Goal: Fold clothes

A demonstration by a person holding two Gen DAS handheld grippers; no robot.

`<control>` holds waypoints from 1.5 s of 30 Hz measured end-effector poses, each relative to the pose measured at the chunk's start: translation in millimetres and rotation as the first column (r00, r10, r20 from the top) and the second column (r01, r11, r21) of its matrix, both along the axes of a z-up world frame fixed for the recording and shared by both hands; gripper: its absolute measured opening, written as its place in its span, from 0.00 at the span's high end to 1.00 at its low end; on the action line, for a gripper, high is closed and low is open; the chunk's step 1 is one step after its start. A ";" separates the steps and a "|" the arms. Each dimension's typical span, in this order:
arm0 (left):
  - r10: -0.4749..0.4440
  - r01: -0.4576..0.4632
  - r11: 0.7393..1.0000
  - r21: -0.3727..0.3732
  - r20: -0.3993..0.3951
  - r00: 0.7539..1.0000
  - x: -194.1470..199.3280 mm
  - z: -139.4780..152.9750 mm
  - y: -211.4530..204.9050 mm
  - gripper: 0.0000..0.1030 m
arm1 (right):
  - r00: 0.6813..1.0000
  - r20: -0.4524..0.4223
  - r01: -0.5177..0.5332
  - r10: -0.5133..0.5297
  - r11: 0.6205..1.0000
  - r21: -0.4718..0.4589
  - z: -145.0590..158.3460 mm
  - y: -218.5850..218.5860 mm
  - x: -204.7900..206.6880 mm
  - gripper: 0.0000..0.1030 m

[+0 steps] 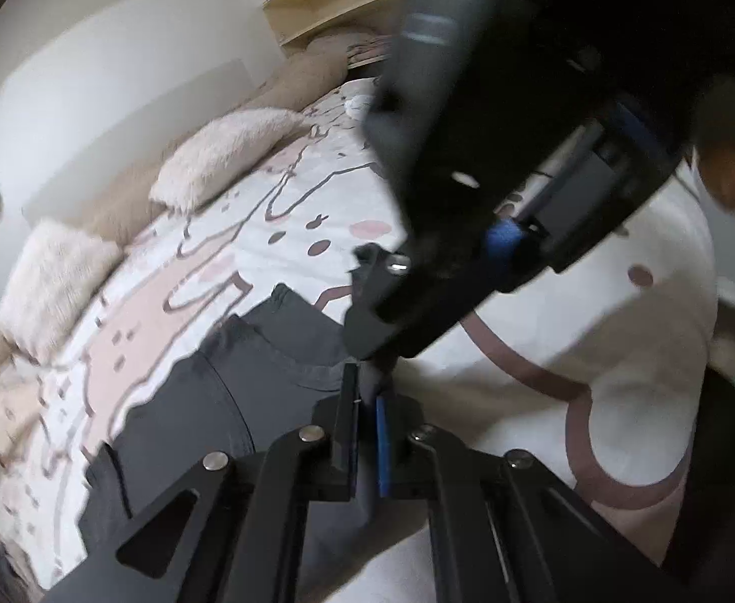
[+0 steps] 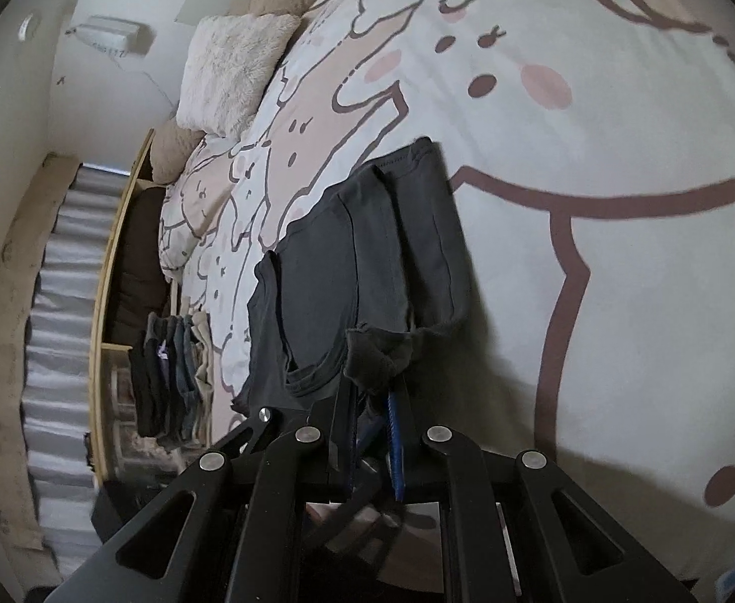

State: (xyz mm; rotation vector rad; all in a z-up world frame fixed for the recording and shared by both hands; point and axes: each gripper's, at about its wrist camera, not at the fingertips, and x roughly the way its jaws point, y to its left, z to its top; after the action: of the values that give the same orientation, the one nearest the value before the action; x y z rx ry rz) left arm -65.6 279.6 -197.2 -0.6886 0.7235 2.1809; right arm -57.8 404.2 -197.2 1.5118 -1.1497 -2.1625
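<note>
The left gripper point(image 1: 367, 402) has its two fingers pressed nearly together on a thin fold of the dark grey T-shirt point(image 1: 247, 362); the cloth runs up between the black finger and the blue-padded one, and spreads out ahead and to the left of them over the bed. The right gripper point(image 2: 375, 387) is likewise clamped on the same T-shirt point(image 2: 362, 256), with a bunched, wrinkled corner of fabric poking out just past its fingertips. From there the shirt stretches away forward, lying mostly flat, already doubled on itself in long panels, its neckline curve showing just left of the right fingers. In the left wrist view the right gripper's body point(image 1: 493, 151) looms directly above and beyond the left fingers, blurred. The garment rests on a white duvet point(image 2: 593, 125) printed with pink-and-brown cartoon shapes. Farther off past the shirt sit fluffy cushions point(image 2: 232, 70), and to the left of the right fingers a stack of folded clothes point(image 2: 171, 377) stands at the bed's edge.
</note>
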 end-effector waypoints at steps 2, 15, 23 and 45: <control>0.017 -0.019 0.999 0.038 0.047 0.999 -7.3 3.8 -4.4 0.95 | 0.999 -0.026 -0.022 0.022 0.999 0.038 4.7 -1.9 1.3 0.88; 0.061 -0.150 0.950 0.275 0.306 0.950 -25.9 23.6 -29.4 0.95 | 0.999 -0.045 -0.016 0.015 1.000 -0.016 -14.1 65.5 -78.1 0.10; 0.043 -0.169 0.933 0.319 0.366 0.929 -32.6 23.2 -36.8 0.95 | 0.958 0.059 -0.263 0.282 0.939 -0.222 -68.9 28.7 -149.6 0.10; 0.146 -0.353 0.828 0.435 0.440 0.886 -35.5 39.2 -89.8 0.95 | 0.921 0.070 -0.389 0.383 0.908 0.156 -7.2 -29.0 -188.8 0.95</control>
State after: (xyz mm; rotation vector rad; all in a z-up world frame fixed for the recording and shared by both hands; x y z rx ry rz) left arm -101.1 189.7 -158.0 -0.9331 -0.1700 2.2290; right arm -246.6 375.2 -204.5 1.6881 -0.6184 -1.9998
